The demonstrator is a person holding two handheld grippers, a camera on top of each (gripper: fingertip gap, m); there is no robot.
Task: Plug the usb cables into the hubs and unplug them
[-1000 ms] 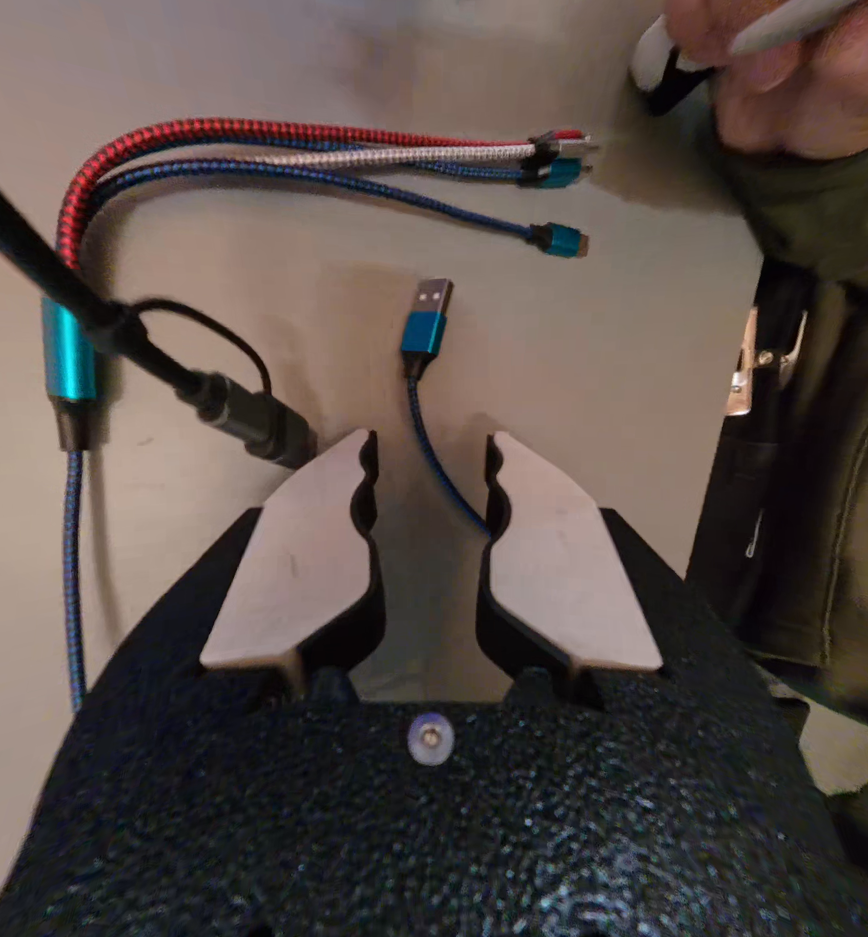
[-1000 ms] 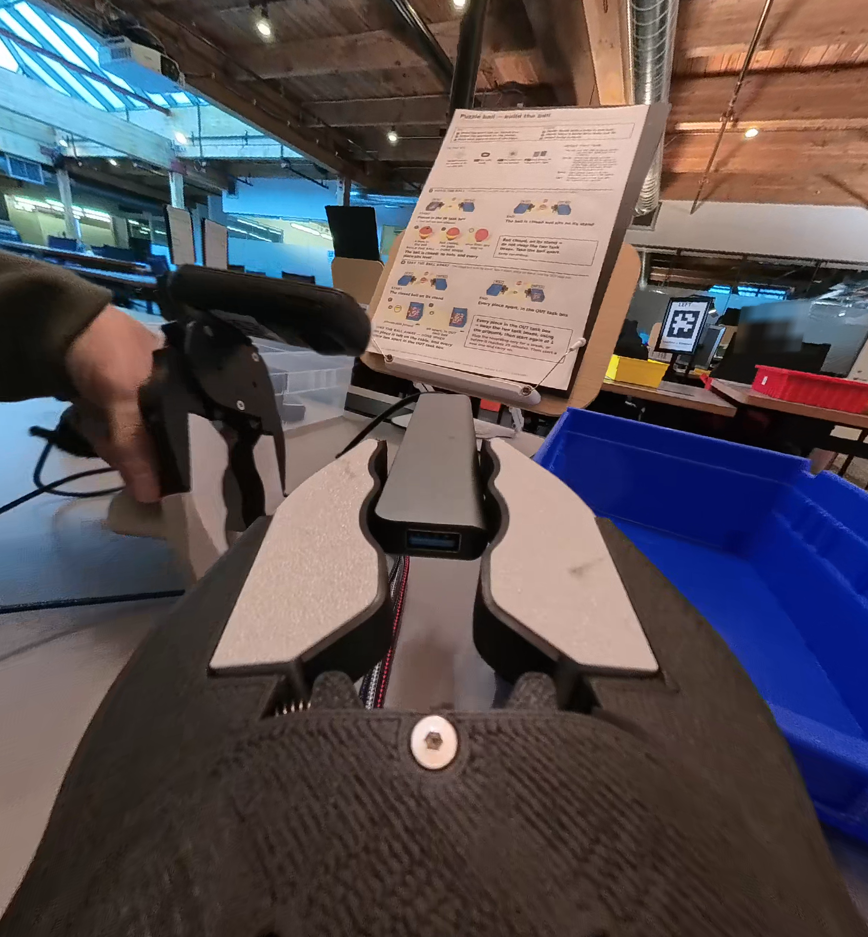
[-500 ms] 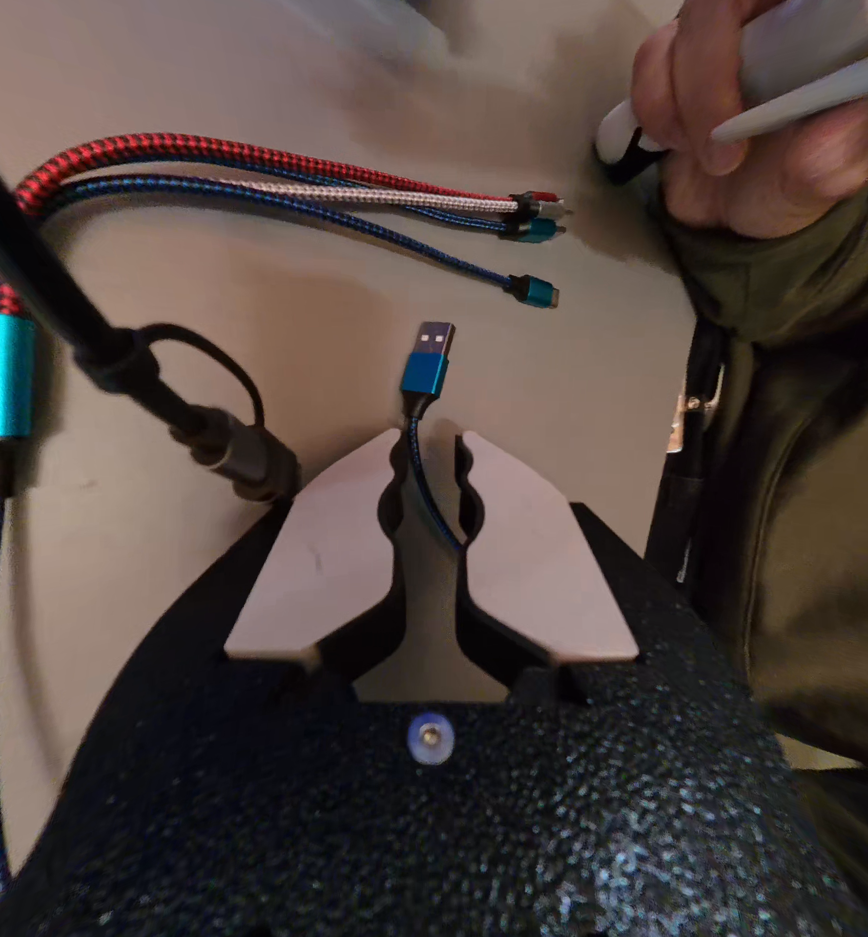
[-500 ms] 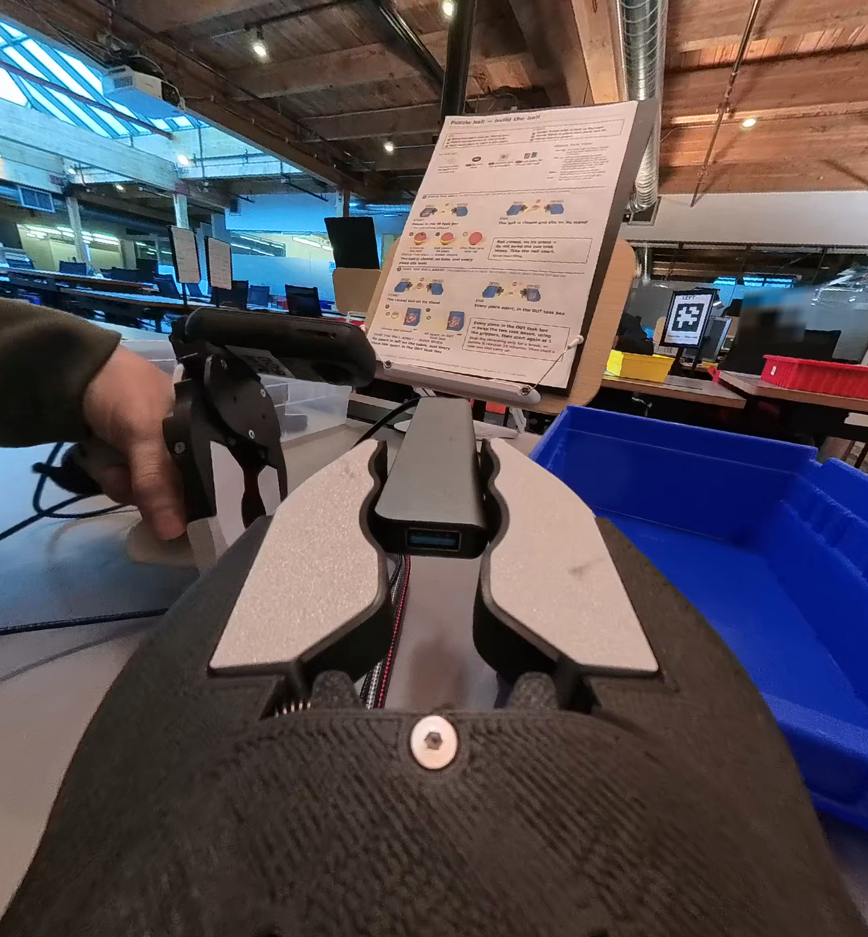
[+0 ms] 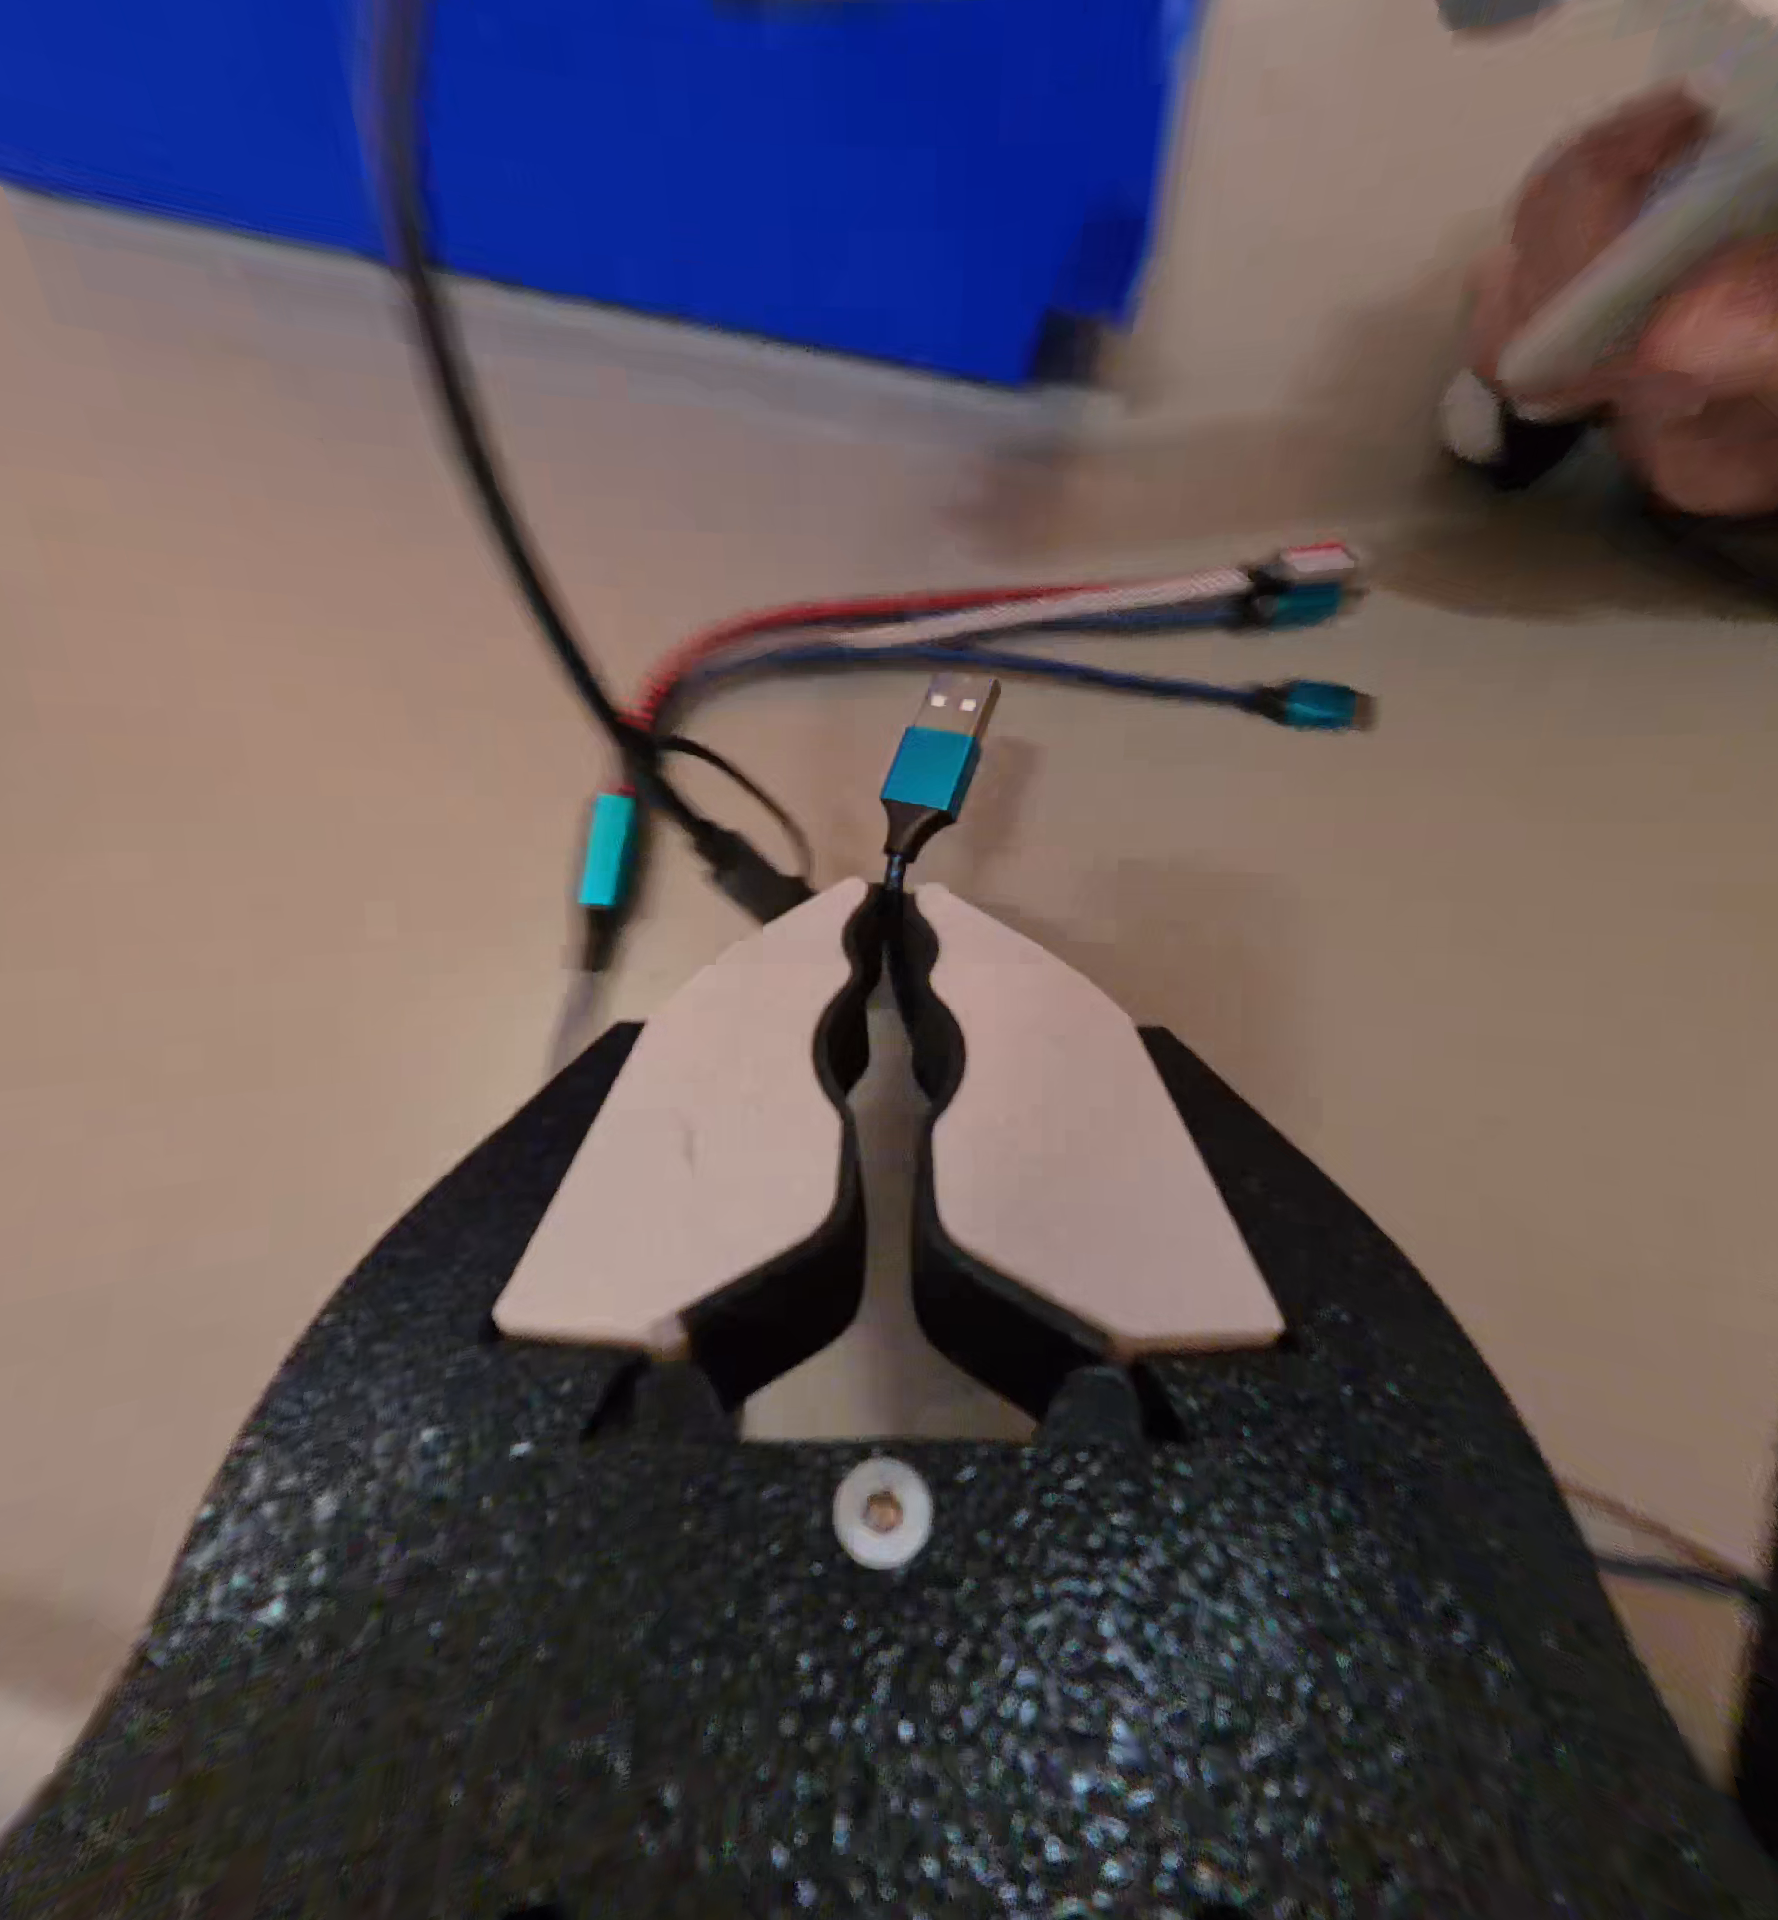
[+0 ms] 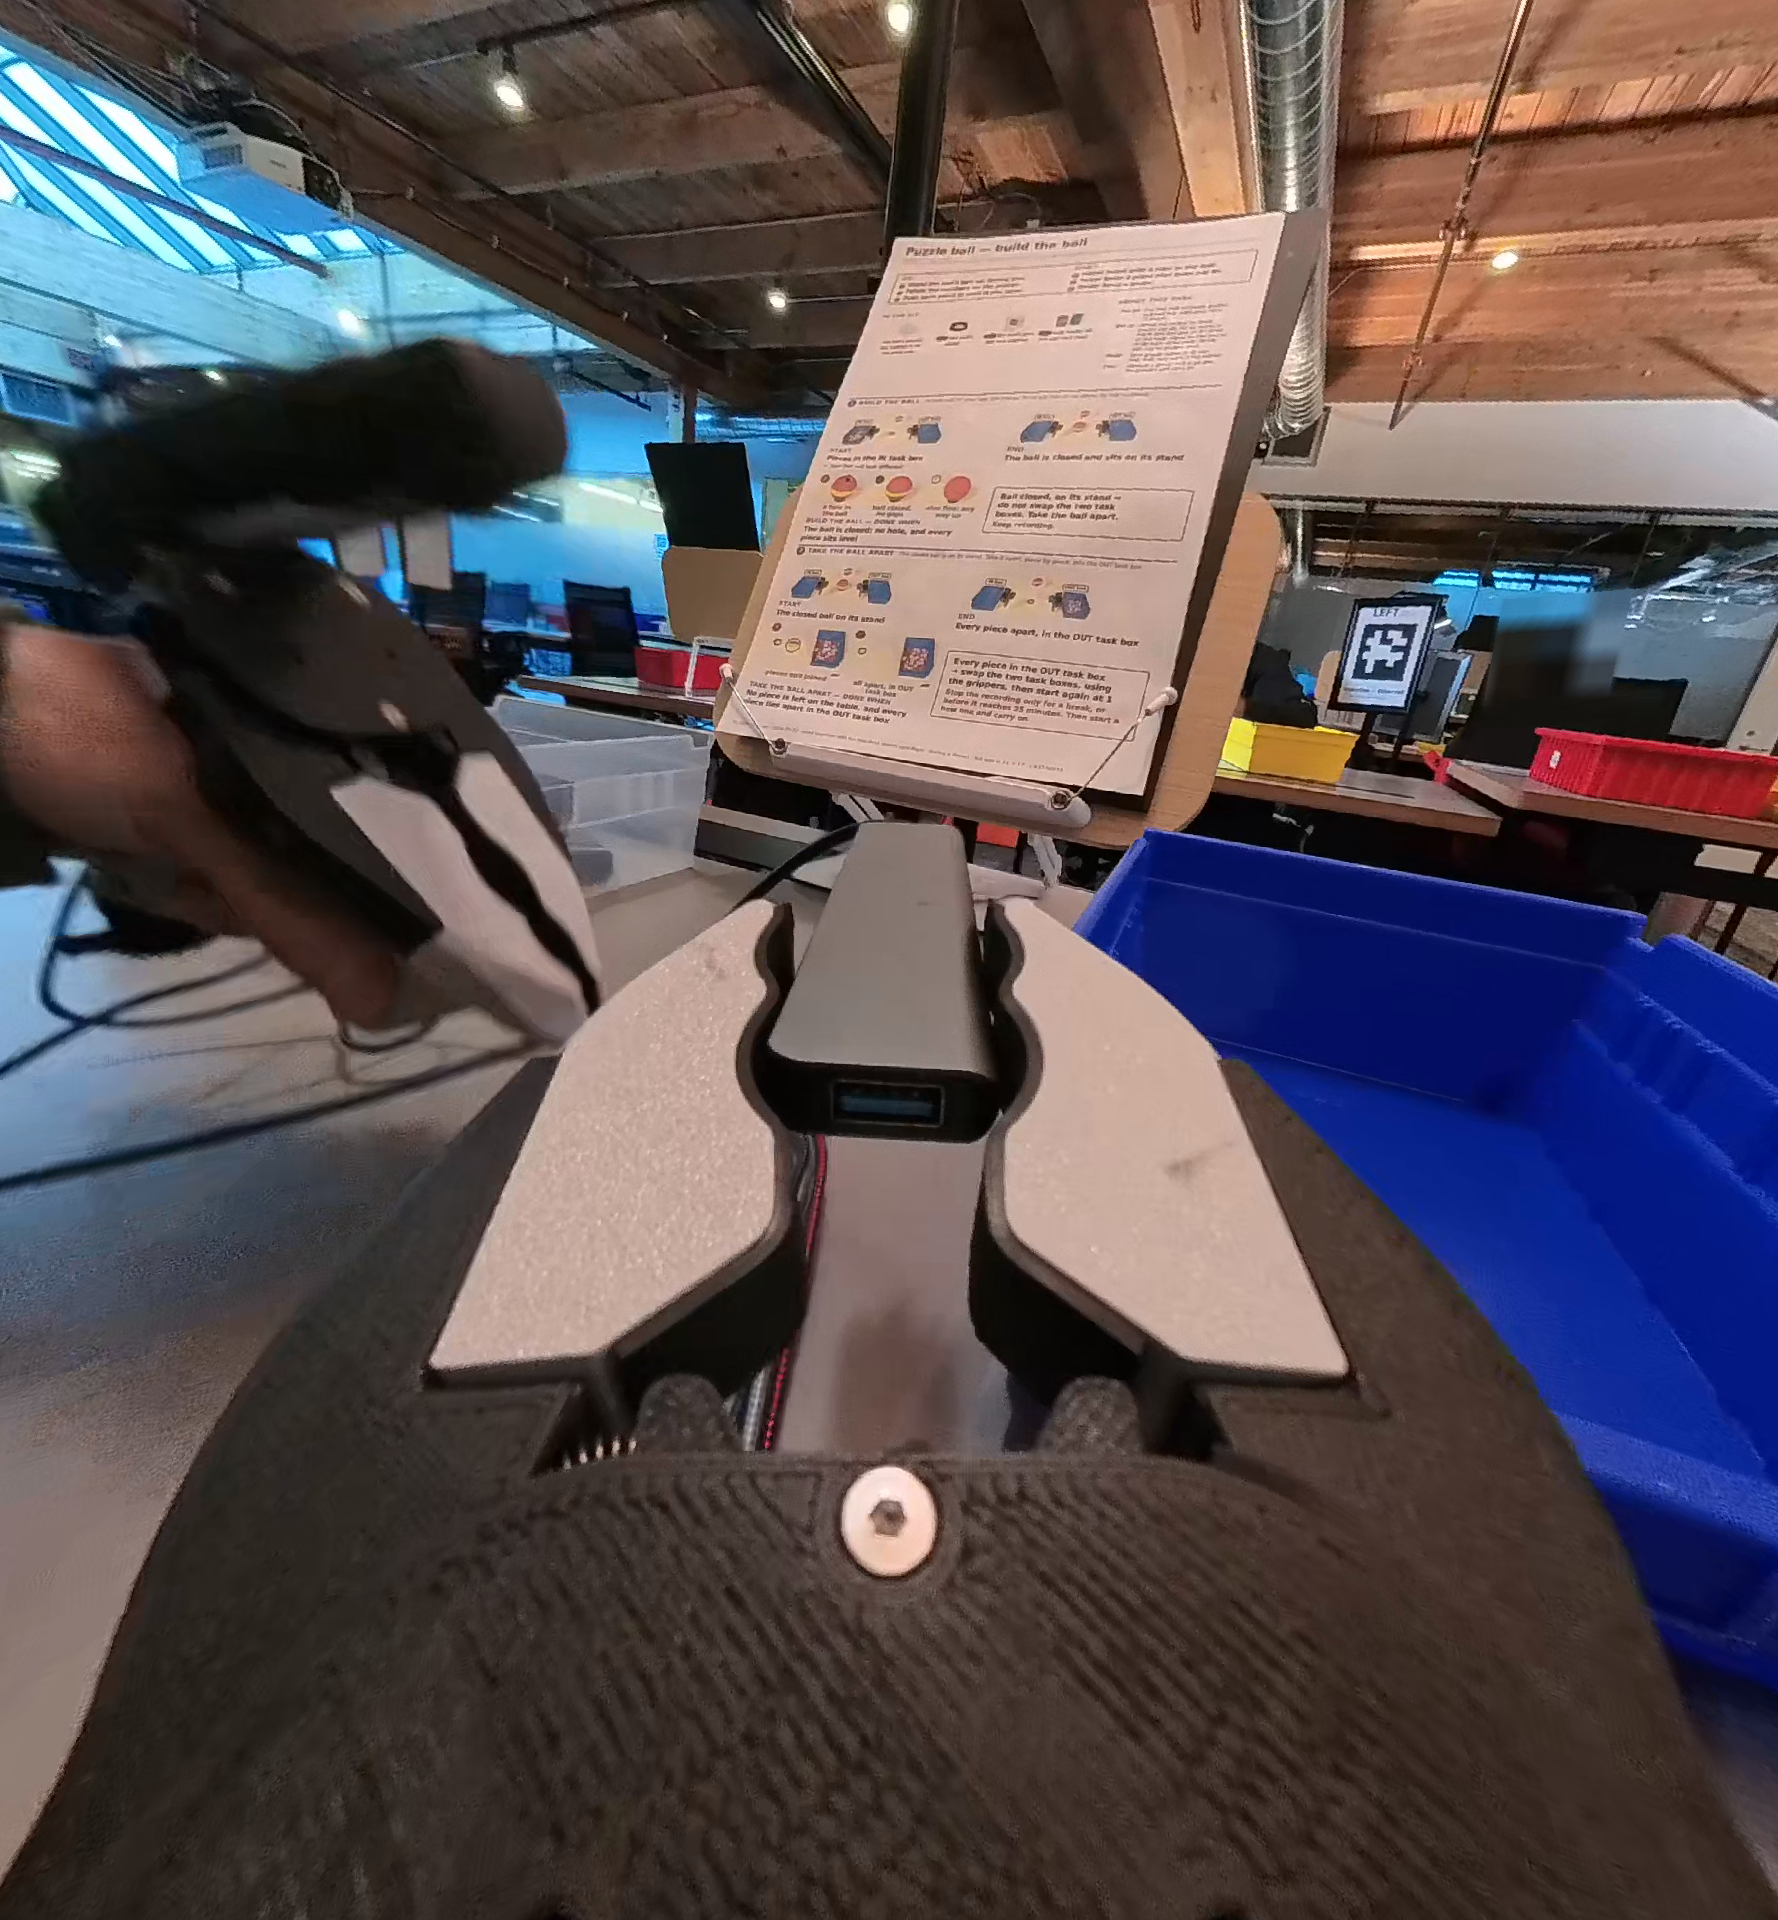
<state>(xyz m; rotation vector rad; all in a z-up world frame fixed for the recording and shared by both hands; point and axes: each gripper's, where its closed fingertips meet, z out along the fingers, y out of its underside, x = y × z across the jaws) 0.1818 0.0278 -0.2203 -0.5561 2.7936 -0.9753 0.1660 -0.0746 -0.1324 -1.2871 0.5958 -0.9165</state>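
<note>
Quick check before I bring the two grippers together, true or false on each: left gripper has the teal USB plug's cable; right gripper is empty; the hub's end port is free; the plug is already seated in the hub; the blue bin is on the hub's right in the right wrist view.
1. The left gripper is shut on the cable just behind the teal USB plug. True.
2. The right gripper is empty. False: it grips the dark hub.
3. The hub's end port is free. True.
4. The plug sits in the hub. False: its metal tip is bare.
5. The blue bin is right of the hub. True.
</note>
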